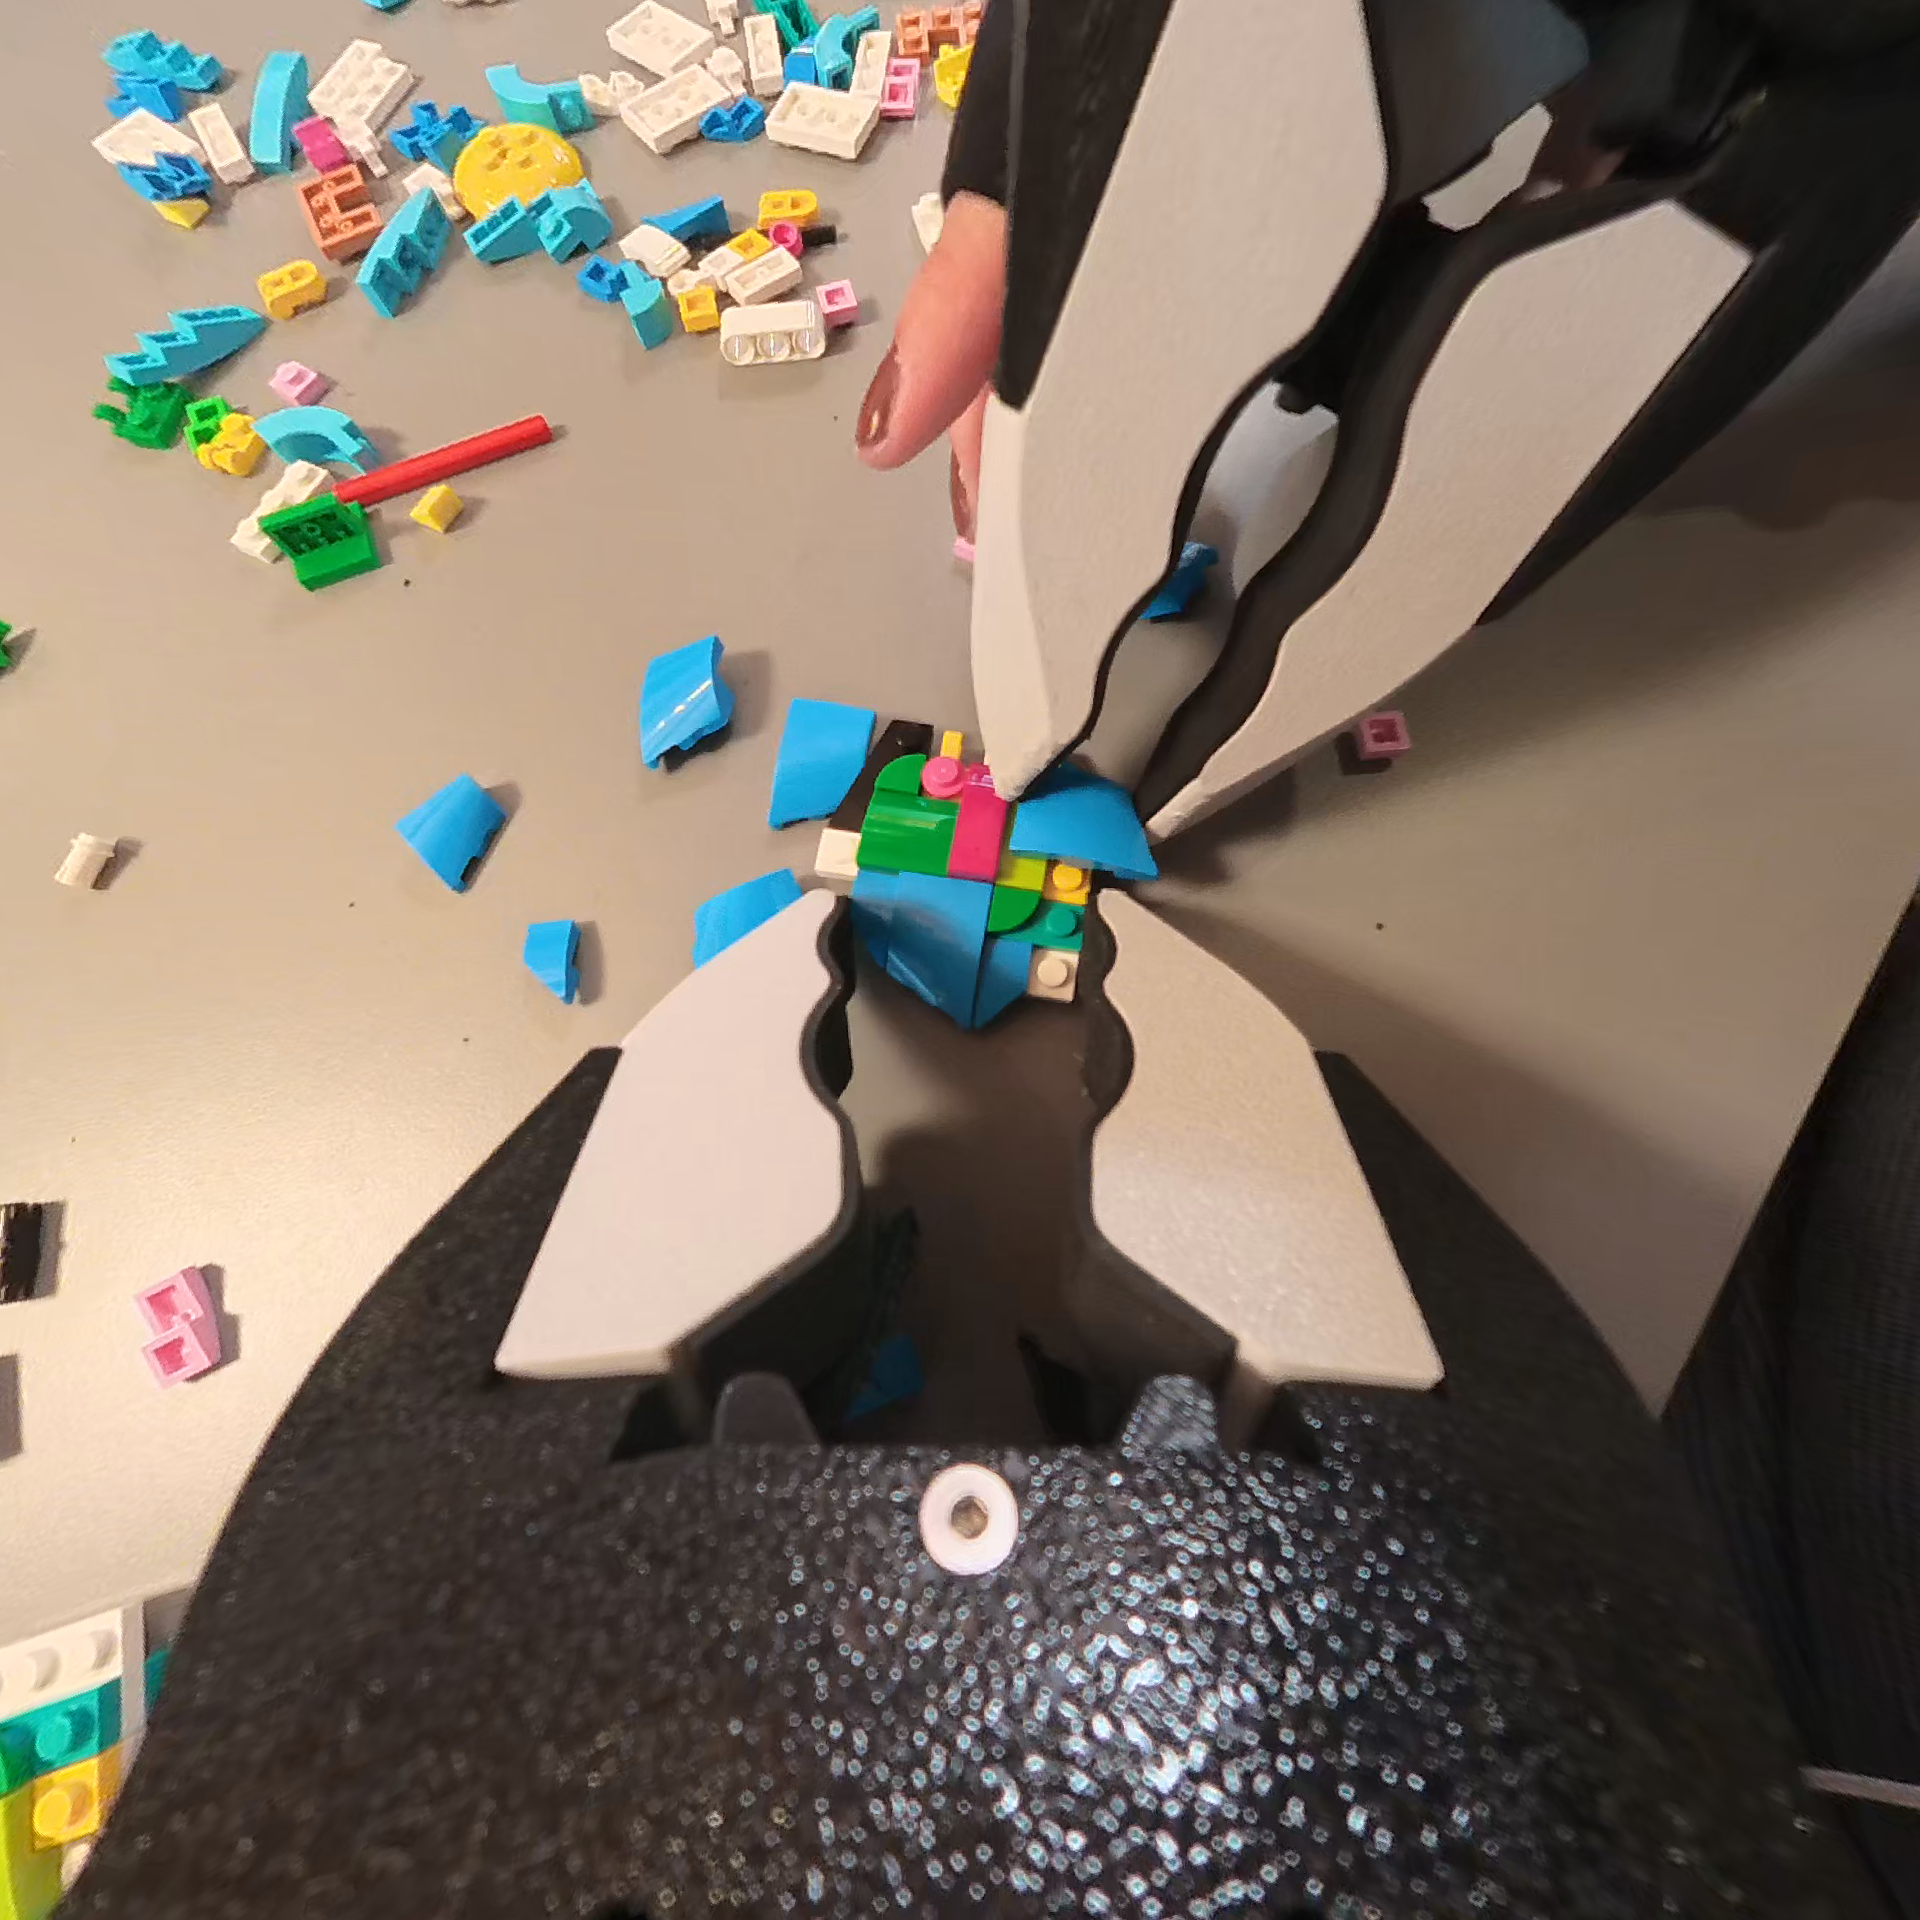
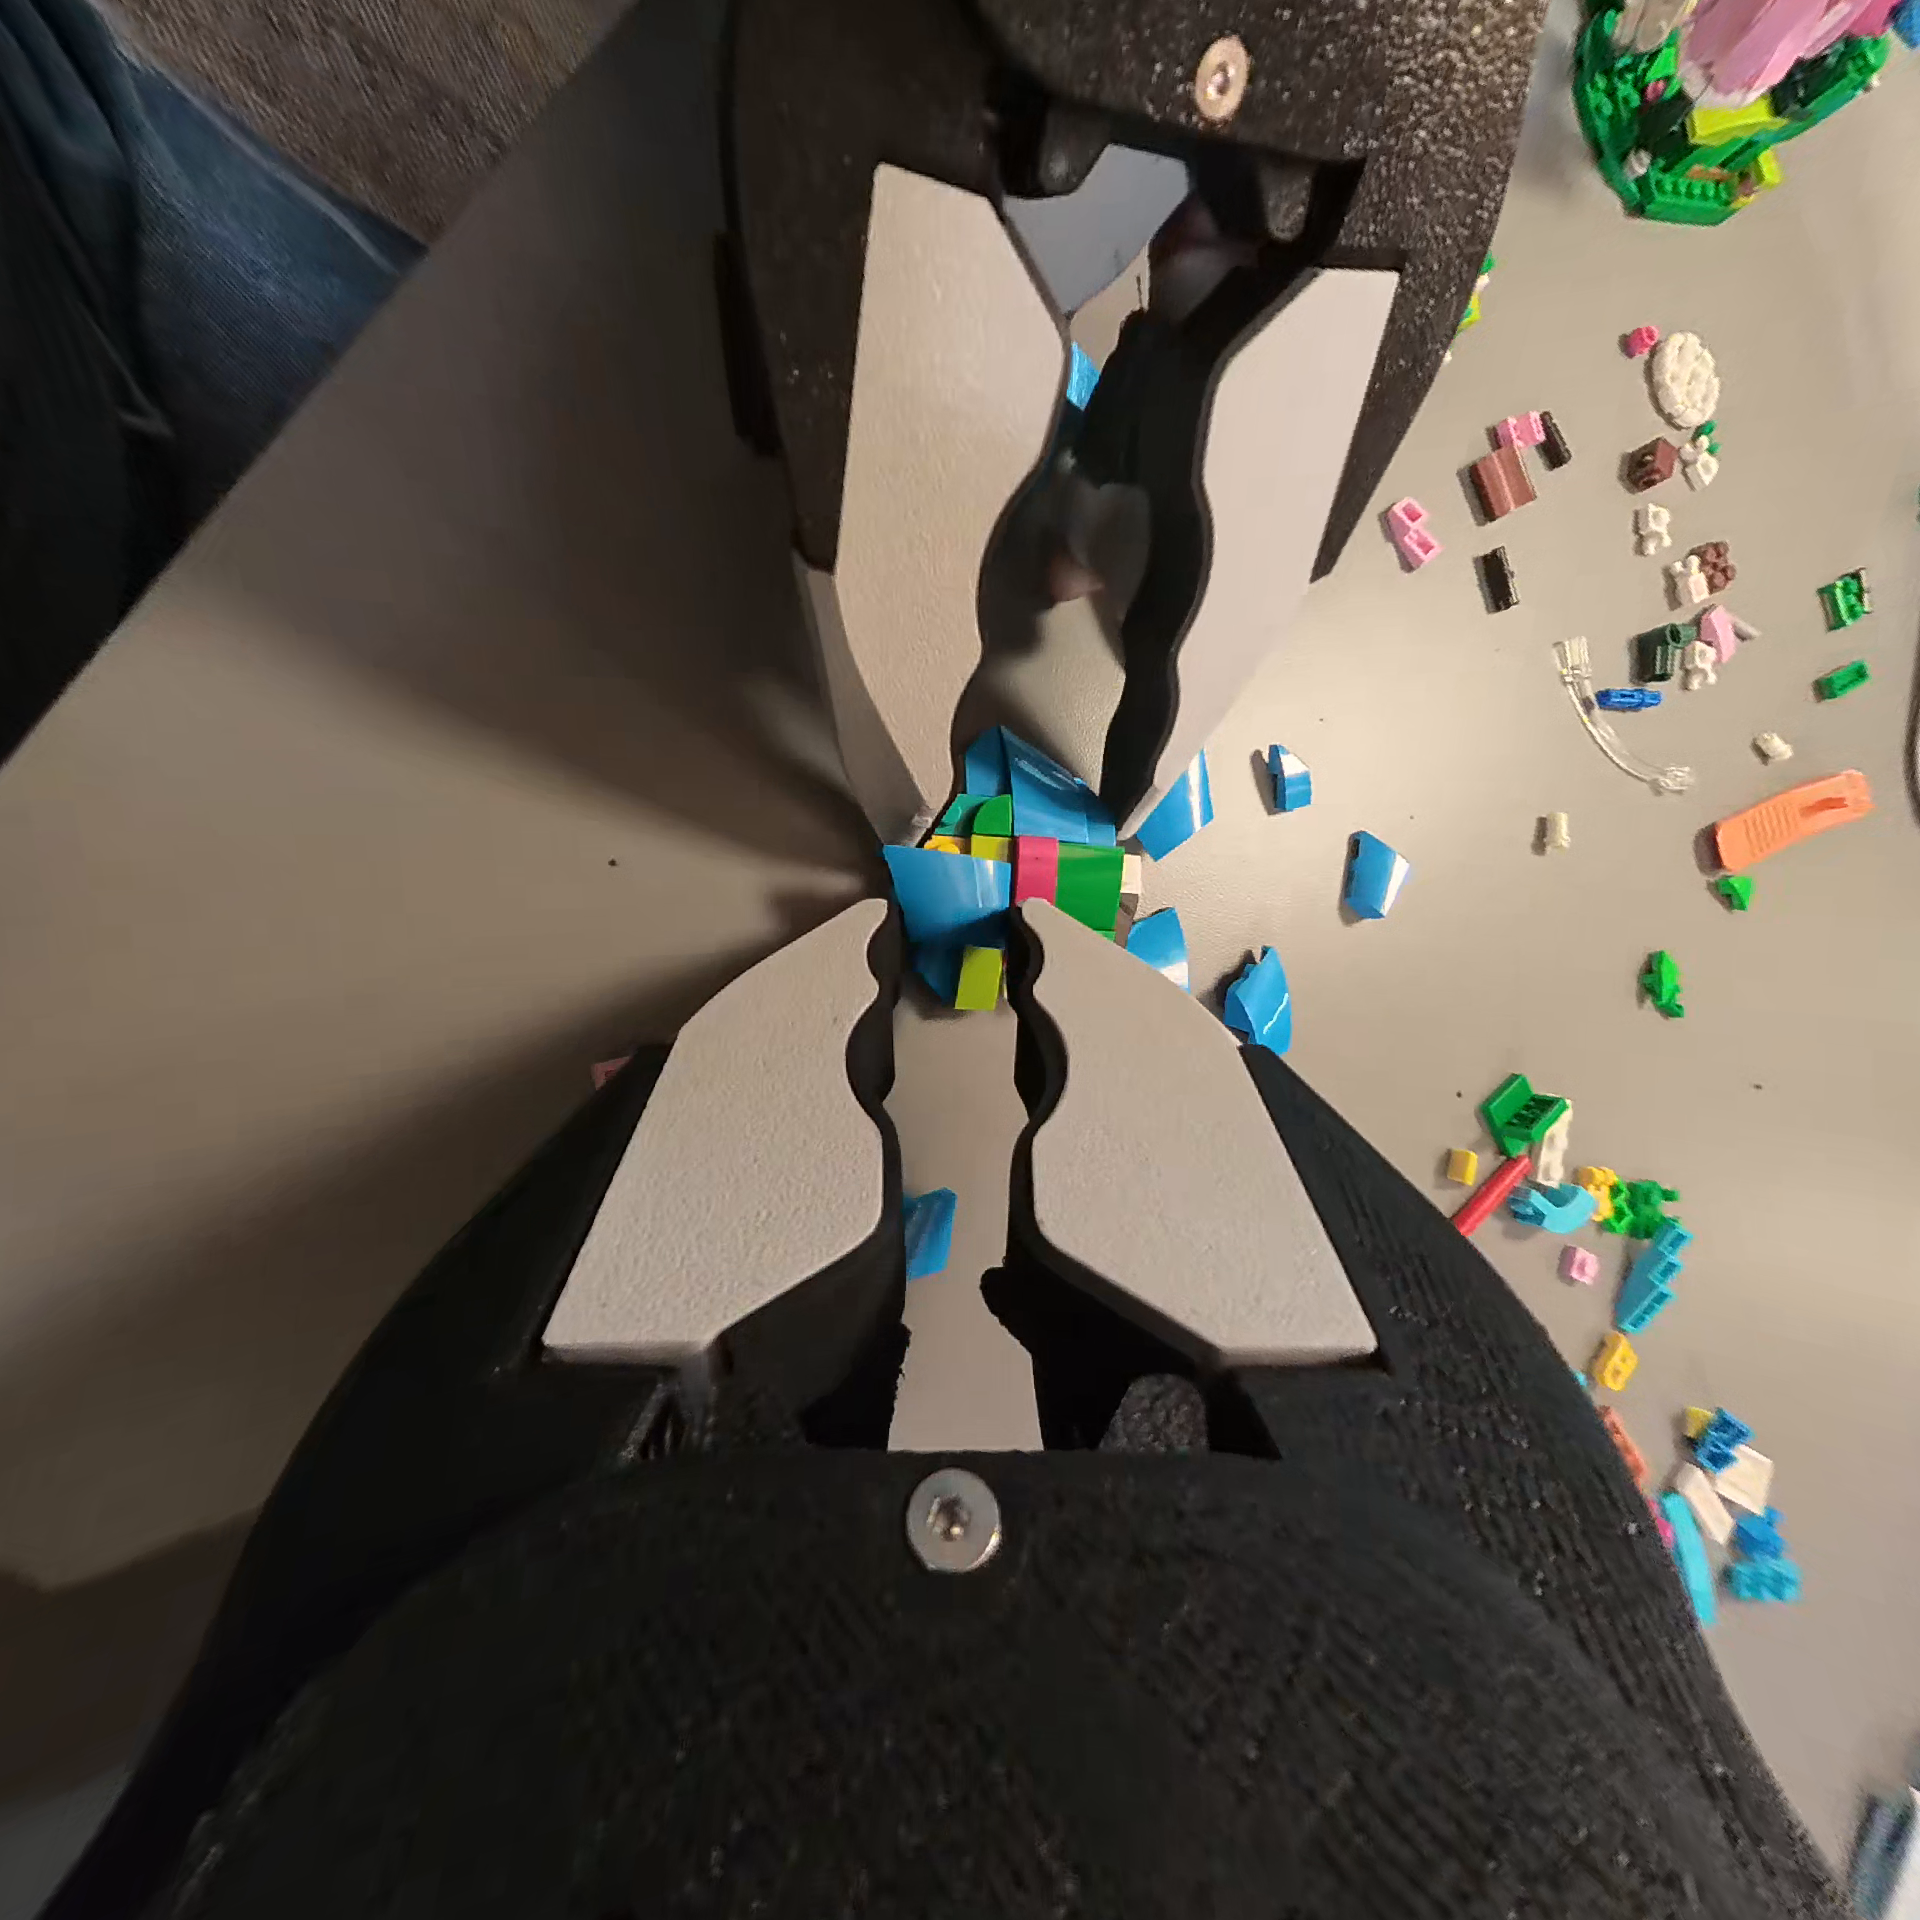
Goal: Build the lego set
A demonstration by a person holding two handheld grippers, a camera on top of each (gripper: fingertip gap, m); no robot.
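Lego build (image 1: 961, 883), one small blue-green-pink cluster, sits near the table (image 1: 623, 644) edge, pinched by the left gripper (image 1: 966, 935); right gripper (image 2: 951, 925) fingers clamp one blue curved slope (image 2: 951, 883) onto it. No clear long axis.

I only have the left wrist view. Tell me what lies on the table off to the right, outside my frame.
Observer: An orange brick separator lies flat on the table, out past the scattered blue pieces.
Operator: Noted. Report anything there that is already built.
Observer: A green and pink model stands at the top right corner of the right wrist view, cut off by the frame.
Operator: Name one odd loose piece near the separator.
Observer: A clear curved tube lies just to the left of the separator in that view, not touching it.
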